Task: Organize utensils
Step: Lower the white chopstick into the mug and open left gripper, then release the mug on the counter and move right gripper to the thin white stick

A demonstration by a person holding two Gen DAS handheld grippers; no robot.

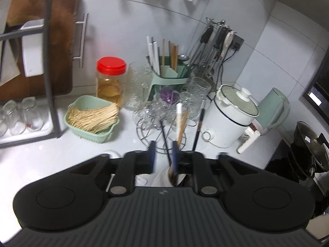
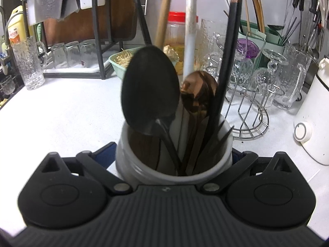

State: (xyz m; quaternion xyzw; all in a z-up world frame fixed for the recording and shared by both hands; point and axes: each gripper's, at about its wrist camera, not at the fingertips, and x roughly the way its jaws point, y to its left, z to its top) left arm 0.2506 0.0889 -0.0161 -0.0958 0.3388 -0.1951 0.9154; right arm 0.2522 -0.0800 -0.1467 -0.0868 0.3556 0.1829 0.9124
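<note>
A white utensil cup (image 2: 125, 156) stands on the white counter, and my right gripper (image 2: 173, 148) is open wide around it, its blue pads (image 2: 105, 154) beside the walls. The cup holds a black spoon (image 2: 150, 90) and a copper spoon (image 2: 200, 90), bowls up, with black chopsticks (image 2: 228, 61), a white handle (image 2: 190, 30) and a wooden handle (image 2: 163, 20). My left gripper (image 1: 163, 145) hovers over the same cup (image 1: 162, 177), open. A thin black handle (image 1: 165, 138) rises free between its pads, nearer the right one.
Behind the cup are a wire rack of glasses (image 1: 164, 111), a green chopstick holder (image 1: 170, 76), a red-lidded jar (image 1: 111, 78) and a green basket of sticks (image 1: 92, 119). A white cooker (image 1: 230, 115) and kettle (image 1: 273, 107) stand right, a dish rack (image 1: 47, 61) left.
</note>
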